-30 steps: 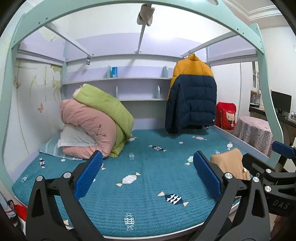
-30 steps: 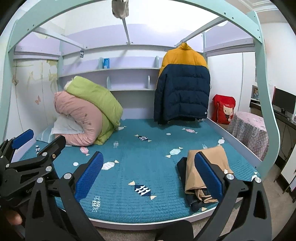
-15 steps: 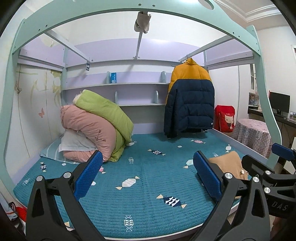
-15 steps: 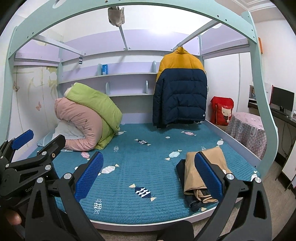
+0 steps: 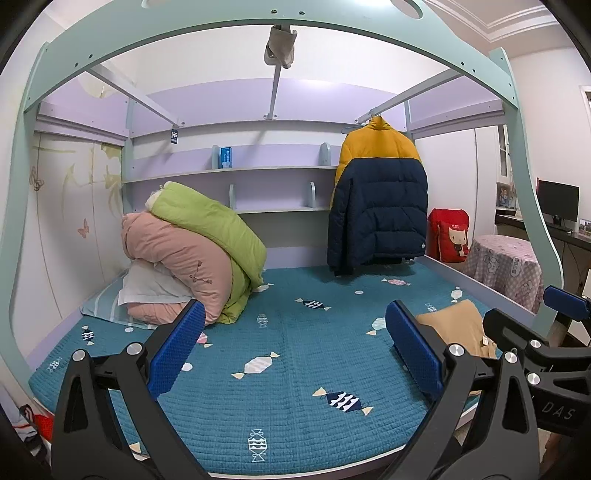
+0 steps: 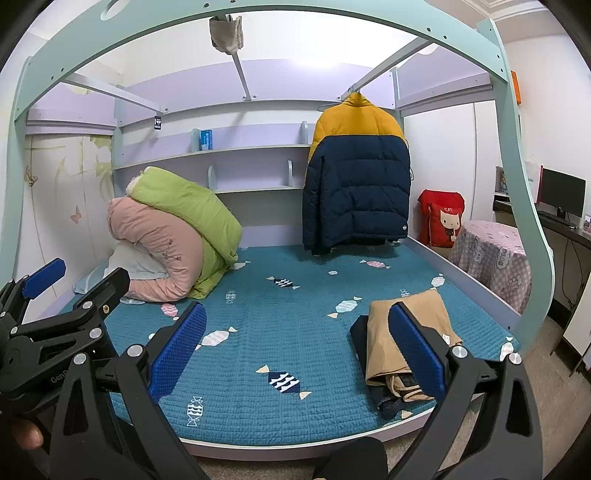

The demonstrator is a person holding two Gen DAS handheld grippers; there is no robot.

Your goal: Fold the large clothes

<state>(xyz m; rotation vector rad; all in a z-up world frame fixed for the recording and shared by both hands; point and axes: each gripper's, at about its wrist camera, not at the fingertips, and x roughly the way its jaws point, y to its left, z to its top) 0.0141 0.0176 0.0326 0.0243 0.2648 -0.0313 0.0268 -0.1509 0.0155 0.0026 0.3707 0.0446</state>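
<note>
Filling most of both views, the bed (image 5: 288, 398) wears a teal quilted cover printed with candy shapes and sits under a pale green arched frame (image 5: 280, 22) with lilac panels and two shelves (image 5: 236, 171) along its far wall. At the bed's near right corner lies the task's clothing: a tan garment (image 6: 402, 332) folded over a dark garment (image 6: 364, 338), both resting on the cover close to the edge. At the bed's far left, a green duvet (image 5: 210, 229) leans on a pink duvet (image 5: 181, 266), with a white pillow (image 5: 147, 288) tucked beneath. A navy and yellow jacket (image 6: 356, 177) hangs from a rail above the bed's far right, its hem just over the cover. A small blue box (image 5: 226, 157) stands on the upper shelf, and a grey cloth (image 6: 226, 33) dangles from the frame's top beam. Beyond the bed's right side stand a red cat bag (image 6: 441, 218), a small tabletop draped in a checked cloth (image 6: 495, 254), and a monitor (image 6: 563, 195) on a desk. The left gripper (image 5: 291, 350) hovers before the bed's near edge with jaws wide apart and holding nothing; the right gripper (image 6: 295, 345) does likewise, its right finger overlapping the tan garment in view, though contact cannot be told. Each gripper shows at the edge of the other's view.
</note>
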